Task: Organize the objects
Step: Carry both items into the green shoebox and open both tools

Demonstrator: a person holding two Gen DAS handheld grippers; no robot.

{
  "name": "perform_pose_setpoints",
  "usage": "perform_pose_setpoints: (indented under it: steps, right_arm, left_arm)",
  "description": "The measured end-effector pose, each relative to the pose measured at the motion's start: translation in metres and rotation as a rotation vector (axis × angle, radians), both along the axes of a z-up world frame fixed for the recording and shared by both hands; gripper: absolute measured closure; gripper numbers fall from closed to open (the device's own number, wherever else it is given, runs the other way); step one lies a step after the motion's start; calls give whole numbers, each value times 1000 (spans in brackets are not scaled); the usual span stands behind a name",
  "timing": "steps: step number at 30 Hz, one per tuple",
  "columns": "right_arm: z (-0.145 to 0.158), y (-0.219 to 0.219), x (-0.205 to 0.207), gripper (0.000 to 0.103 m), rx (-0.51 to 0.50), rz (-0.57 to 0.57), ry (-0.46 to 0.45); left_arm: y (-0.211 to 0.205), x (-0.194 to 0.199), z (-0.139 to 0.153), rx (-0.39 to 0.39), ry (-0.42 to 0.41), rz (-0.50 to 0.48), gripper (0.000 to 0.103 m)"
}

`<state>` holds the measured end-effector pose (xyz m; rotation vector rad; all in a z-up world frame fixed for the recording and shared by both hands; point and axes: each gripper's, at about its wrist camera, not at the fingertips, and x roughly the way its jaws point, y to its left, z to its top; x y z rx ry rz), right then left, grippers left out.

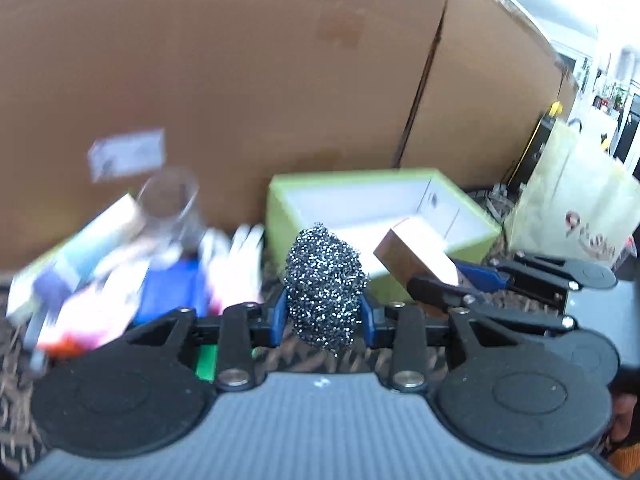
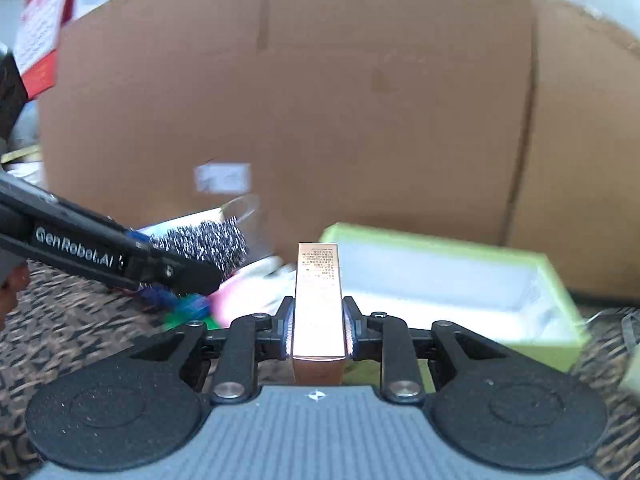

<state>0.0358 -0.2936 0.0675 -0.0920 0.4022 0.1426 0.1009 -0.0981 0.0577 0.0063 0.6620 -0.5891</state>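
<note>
Two grips loaded at once. Left gripper (image 1: pixel 325 312) clamped on steel wool scrubber (image 1: pixel 326 288), blue pads squeezing both sides, ball bulging above and below the pads. Right gripper (image 2: pixel 318 330) pinched narrow on copper-coloured box (image 2: pixel 319 300), held near its lower end, long body sticking forward past the fingertips. Both items off the woven mat (image 2: pixel 80 320), near the open green box (image 2: pixel 452 280), which sits against the big cardboard carton (image 2: pixel 320 100); likely drop target, though only a guess.

Risks:
- Springy scrubber slipping out or snagging on a pad at release, since wire mesh compresses and catches.
- Copper-coloured box pivoting in the pinch, grip well off its middle, glossy faces; could tip or strike the green box rim.
- Grippers close together, side by side; collision possible if both head for the same opening.
- Clear glass (image 1: pixel 170 204) and loose clutter left of green box; knock-over likely from a careless swing.
- Heavy blur, so exact clearances not readable.
</note>
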Motion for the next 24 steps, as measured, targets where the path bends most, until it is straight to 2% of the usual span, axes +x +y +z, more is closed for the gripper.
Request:
perform_pose_setpoints:
  steps: [4,7,13,16,19,20,22,23,24]
  right_arm:
    - [7,-27,33,75,-53,-85,-12]
    - [2,-47,65,75,-76,-147,14]
    - [-32,-83,124,75,-48,-201,134]
    - [-50,-96,142,75,-2,-201,183]
    - [-62,-100,154,75,-3,-198,211]
    - [-65,-101,158,75,0,-192,230]
    - [-69,-105,163,74,35,-187,247]
    - [-69,-107,164,64,47,-182,249]
    - [-68,-108,164,55,55,-185,251]
  left_arm:
    - [-45,35,11,-12,1,-26,68]
    - [-78,61,6,30,-23,-20,68]
    - [-126,114,-31,105,41,-18,68]
    - [-136,129,-52,145,66,-9,68]
    - [-138,140,-67,150,83,-12,66]
    - [-139,141,-70,145,82,-17,62]
    - [-140,142,-75,130,66,-16,35]
    - [-140,139,-74,116,43,-17,16]
    - [-140,136,-71,108,16,0,1]
